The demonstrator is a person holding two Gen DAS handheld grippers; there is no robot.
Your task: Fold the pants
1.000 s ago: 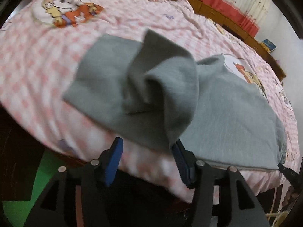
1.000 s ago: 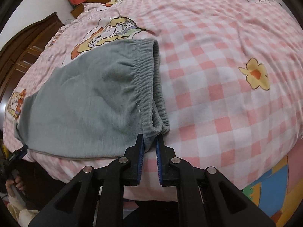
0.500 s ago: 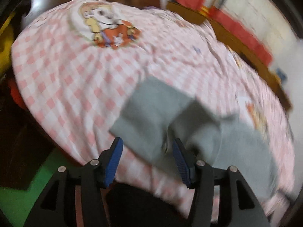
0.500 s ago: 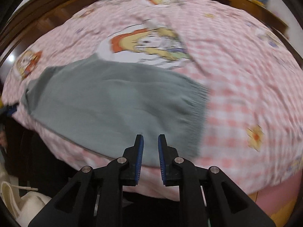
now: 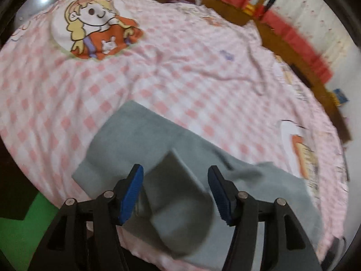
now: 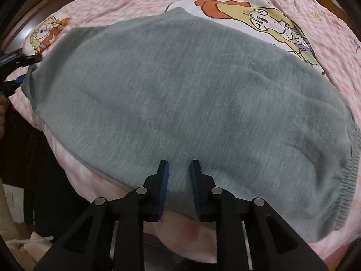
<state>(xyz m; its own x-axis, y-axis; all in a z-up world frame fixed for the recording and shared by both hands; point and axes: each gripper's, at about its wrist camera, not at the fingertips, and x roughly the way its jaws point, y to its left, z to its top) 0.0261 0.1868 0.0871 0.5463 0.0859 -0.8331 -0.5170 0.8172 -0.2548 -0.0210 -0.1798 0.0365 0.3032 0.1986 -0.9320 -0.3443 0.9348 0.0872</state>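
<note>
The blue-padded fingers (image 5: 133, 192) of the left gripper (image 5: 174, 192) are spread wide and released, and a raised fold of the grey pants (image 5: 180, 201) is seen between them; no grasp is made on it. The fingers (image 6: 163, 185) of the right gripper (image 6: 179, 186) are parted by a narrow gap with nothing clamped, and are held just above the near edge of the pants (image 6: 180, 94).

The pants are laid along the near edge of the bed (image 5: 158, 72), on its pink checked sheet. Relative to the pants, the elastic waistband (image 6: 347, 180) lies at their right end in the right wrist view, and the left gripper is glimpsed at their far left end. A cartoon print (image 6: 259, 20) on the sheet is partly covered by the far edge of the pants.
</note>
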